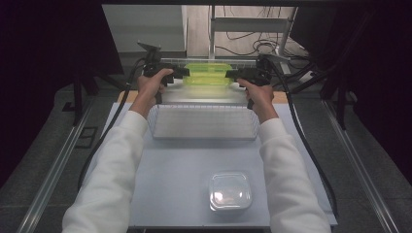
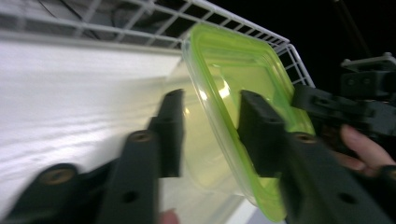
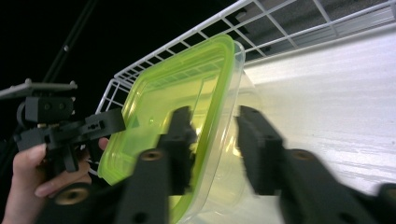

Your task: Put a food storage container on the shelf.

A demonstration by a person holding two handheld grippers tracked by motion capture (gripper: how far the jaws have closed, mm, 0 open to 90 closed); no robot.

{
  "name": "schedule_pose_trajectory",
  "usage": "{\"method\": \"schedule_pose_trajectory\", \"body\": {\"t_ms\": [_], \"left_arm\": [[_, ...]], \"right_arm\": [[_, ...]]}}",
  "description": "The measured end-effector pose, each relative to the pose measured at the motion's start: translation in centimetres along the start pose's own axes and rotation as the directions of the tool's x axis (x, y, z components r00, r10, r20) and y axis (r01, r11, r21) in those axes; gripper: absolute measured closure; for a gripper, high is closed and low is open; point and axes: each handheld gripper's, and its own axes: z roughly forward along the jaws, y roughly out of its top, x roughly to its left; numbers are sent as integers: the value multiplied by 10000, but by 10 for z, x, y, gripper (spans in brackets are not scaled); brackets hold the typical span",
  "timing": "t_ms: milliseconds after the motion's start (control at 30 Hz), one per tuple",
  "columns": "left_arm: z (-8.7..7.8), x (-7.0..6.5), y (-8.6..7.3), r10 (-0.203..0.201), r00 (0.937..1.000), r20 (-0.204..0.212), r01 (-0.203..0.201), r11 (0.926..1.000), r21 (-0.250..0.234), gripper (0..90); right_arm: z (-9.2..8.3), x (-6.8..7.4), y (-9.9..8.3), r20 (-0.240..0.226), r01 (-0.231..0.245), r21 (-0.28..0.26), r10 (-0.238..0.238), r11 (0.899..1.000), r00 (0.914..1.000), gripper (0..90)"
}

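Far back on the bench (image 1: 184, 194), a green-lidded box (image 1: 208, 74) sits in a white wire basket (image 1: 204, 99); both tongs are at its ends; the left tongs (image 1: 183, 73) are at its left end and the right tongs (image 1: 229, 74) at its right end; a hand holds each one. From the left gripper view, the green-lidded box (image 2: 233, 93) has its rim between the two black jaws, but the jaws stand apart and do not press on it; the basket's wires (image 2: 187, 18) run behind. From the right gripper view, the box (image 3: 187, 93) rim also sits between parted jaws with gaps on both sides. Nearer the person is a second wire basket (image 1: 204, 124); nearer still is a clear lidded tub (image 1: 230, 191).
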Motion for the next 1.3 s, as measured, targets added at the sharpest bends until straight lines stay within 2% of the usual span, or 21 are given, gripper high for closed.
{"method": "schedule_pose_trajectory", "body": {"t_ms": [67, 133, 233, 300, 433, 533, 600, 633, 700, 767, 800, 900, 933, 967, 1000, 1033, 1067, 1133, 1167, 1233, 1300], "left_arm": [[-4, -2, -1, 257, 9997, -47, -258, 9991, -324, 427], [-8, -4, -1, 487, 9988, 47, -484, 9973, -551, 353], [-16, -11, -4, 989, 9951, 30, -984, 9923, -755, 305], [-21, -16, -7, 1280, 9917, -91, -1283, 9876, -907, 284], [-35, -27, -16, 2048, 9778, -454, -2082, 9738, -916, 268], [-47, -35, -26, 2252, 9742, -152, -2253, 9664, -1238, 264], [-55, -39, -33, 2507, 9678, -214, -2513, 9595, -1274, 263], [-58, -41, -37, 2703, 9622, -346, -2725, 9550, -1171, 263], [-64, -46, -45, 3204, 9440, -790, -3267, 9411, -873, 262], [-70, -47, -53, 3329, 9401, -728, -3385, 9370, -864, 263], [-73, -47, -57, 3347, 9398, -697, -3399, 9364, -876, 263], [-81, -46, -71, 3609, 9276, -968, -3680, 9271, -704, 264], [-83, -46, -75, 3688, 9234, -1067, -3760, 9248, -580, 265], [-85, -45, -79, 3816, 9160, -1240, -3893, 9200, -446, 264], [-87, -44, -83, 3899, 9110, -1345, -3977, 9168, -365, 265], [-91, -43, -88, 3940, 9089, -1366, -4018, 9151, -344, 265], [-94, -42, -93, 3990, 9068, -1358, -4066, 9130, -325, 265], [-100, -40, -103, 4125, 8975, -1559, -4210, 9067, -243, 265], [-102, -40, -107, 4153, 8959, -1576, -4238, 9054, -234, 265], [-106, -39, -119, 4266, 8892, -1652, -4345, 9006, -134, 265], [-107, -39, -132, 4437, 8790, -1747, -4501, 8930, 35, 263]], "right_arm": [[-3, 3, -2, 23, 169, -388, -168, 9991, 9999, 539], [-8, 7, -5, -35, 366, -759, -369, 9964, 9993, 496], [-15, 13, -11, 108, 498, -1207, -489, 9914, 9987, 455], [-21, 17, -14, 478, 735, -1471, -672, 9864, 9966, 416], [-37, 25, -22, 959, 1341, -1941, -1172, 9718, 9885, 403], [-49, 28, -27, 855, 1705, -2000, -1562, 9648, 9840, 397], [-58, 28, -29, 803, 2055, -1931, -1933, 9594, 9779, 394], [-62, 29, -31, 826, 2254, -1903, -2132, 9555, 9735, 394], [-70, 31, -34, 894, 2724, -1664, -2606, 9477, 9613, 385], [-75, 34, -37, 900, 3163, -1309, -3065, 9396, 9476, 374], [-79, 36, -41, 960, 3514, -1093, -3420, 9298, 9348, 368], [-88, 38, -51, 879, 4045, -745, -3981, 9115, 9131, 358], [-92, 37, -54, 890, 4242, -632, -4182, 9034, 9040, 357], [-95, 37, -58, 924, 4414, -554, -4356, 8956, 8954, 356], [-98, 36, -62, 976, 4639, -397, -4586, 8850, 8833, 352], [-100, 36, -65, 1044, 4803, -292, -4752, 8766, 8736, 348], [-104, 35, -71, 1043, 5037, -133, -4998, 8638, 8598, 339], [-108, 33, -79, 958, 5276, 70, -5257, 8495, 8452, 327], [-112, 31, -85, 979, 5465, 207, -5457, 8372, 8322, 320], [-116, 28, -95, 928, 5586, 395, -5596, 8285, 8235, 303], [-122, 27, -107, 846, 5697, 483, -5717, 8204, 8161, 285]]}}
